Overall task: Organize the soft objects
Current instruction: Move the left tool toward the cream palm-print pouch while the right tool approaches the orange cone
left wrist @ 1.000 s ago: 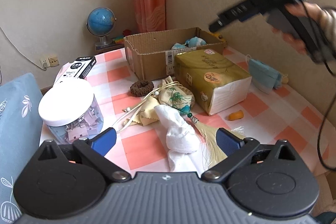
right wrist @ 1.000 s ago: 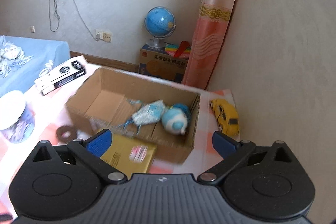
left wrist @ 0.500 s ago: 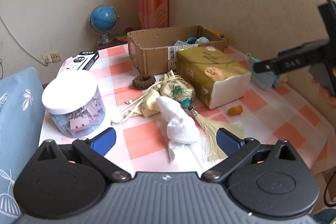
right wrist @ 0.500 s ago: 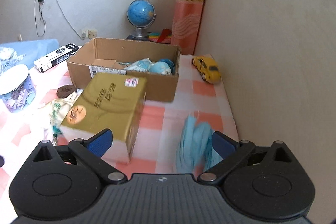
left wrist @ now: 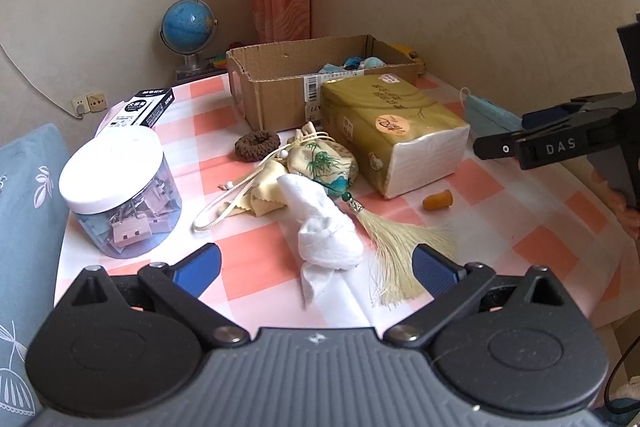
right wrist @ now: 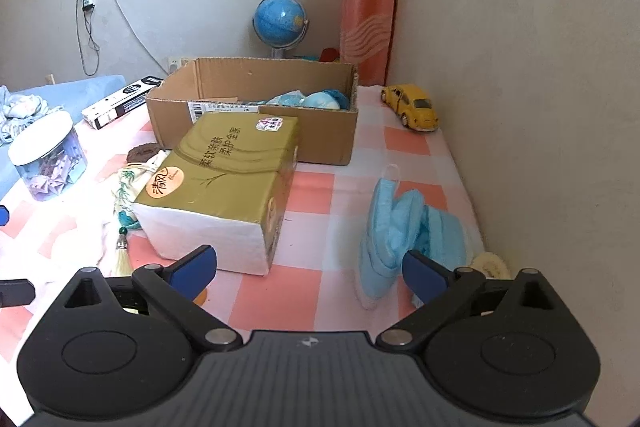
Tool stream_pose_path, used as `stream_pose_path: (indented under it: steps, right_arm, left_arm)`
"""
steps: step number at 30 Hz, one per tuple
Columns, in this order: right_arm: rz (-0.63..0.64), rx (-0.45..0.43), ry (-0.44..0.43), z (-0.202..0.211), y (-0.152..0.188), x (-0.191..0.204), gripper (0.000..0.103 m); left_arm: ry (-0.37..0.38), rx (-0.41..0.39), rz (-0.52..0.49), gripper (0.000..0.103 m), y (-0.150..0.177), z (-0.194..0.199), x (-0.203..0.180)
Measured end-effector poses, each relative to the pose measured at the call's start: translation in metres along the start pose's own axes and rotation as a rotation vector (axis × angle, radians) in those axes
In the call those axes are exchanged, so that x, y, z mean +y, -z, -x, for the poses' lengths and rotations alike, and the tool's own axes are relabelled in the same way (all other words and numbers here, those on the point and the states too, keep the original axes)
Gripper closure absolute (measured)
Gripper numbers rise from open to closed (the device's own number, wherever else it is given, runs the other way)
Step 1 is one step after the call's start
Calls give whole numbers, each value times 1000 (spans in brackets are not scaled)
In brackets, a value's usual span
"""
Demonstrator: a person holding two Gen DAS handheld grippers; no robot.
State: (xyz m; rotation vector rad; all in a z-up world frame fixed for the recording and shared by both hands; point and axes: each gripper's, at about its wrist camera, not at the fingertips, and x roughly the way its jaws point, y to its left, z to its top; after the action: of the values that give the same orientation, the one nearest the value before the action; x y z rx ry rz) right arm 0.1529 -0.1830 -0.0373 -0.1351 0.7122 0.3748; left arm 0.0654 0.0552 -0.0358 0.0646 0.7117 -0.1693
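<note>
My left gripper [left wrist: 316, 265] is open and empty, low over the table's near edge, with a white cloth [left wrist: 324, 227] lying just ahead between its fingers. Beside the cloth lie an embroidered pouch [left wrist: 320, 161] with a tassel [left wrist: 396, 239] and a brown scrunchie [left wrist: 256, 145]. My right gripper [right wrist: 308, 267] is open and empty; a blue face mask [right wrist: 396, 223] lies by its right finger. The right gripper also shows in the left wrist view [left wrist: 520, 135]. The cardboard box [right wrist: 256, 99] at the back holds blue soft items [right wrist: 316, 98].
A gold tissue pack [right wrist: 224, 179] lies in front of the box. A clear jar of clips [left wrist: 120, 187] stands at the left. A black-and-white carton [left wrist: 148, 107], an orange earplug [left wrist: 438, 201], a yellow toy car [right wrist: 412, 107] and a globe [right wrist: 280, 21] are around. The wall runs along the right.
My right gripper came down from above the box and back to the table's right side, near the blue mask. My left gripper stayed almost still over the white cloth.
</note>
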Motion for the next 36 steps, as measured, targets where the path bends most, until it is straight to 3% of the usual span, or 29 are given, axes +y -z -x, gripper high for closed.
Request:
stream_pose_path:
  steps: [10,15,18,27,32,34,36]
  right_arm:
    - [63,31,-103,4,11,31,2]
    - [62,69,-90,-4,18,44,20]
    - [74,79,-81,-9,18,50,22]
    - [80,110,-22,-36,12,63,22]
    - [66,110,-25,-31,17,56,22]
    - [66,113,-32,-28,20,53,20]
    - [65,114,-34,-27,23,51,11]
  left_arm:
    - [7,5,-9,2,0,-2,-2]
    - [13,3,-7,2,1,-2,-3]
    - [11,2,-7,2,3,-1,-1]
    - [-5,0,4,2,4,-1,7]
    - [9,0,-5,2,0,-4,10]
    - [18,11,-19,2,-5,-8,10]
    - [27,8,-33,2,-11,-11,11]
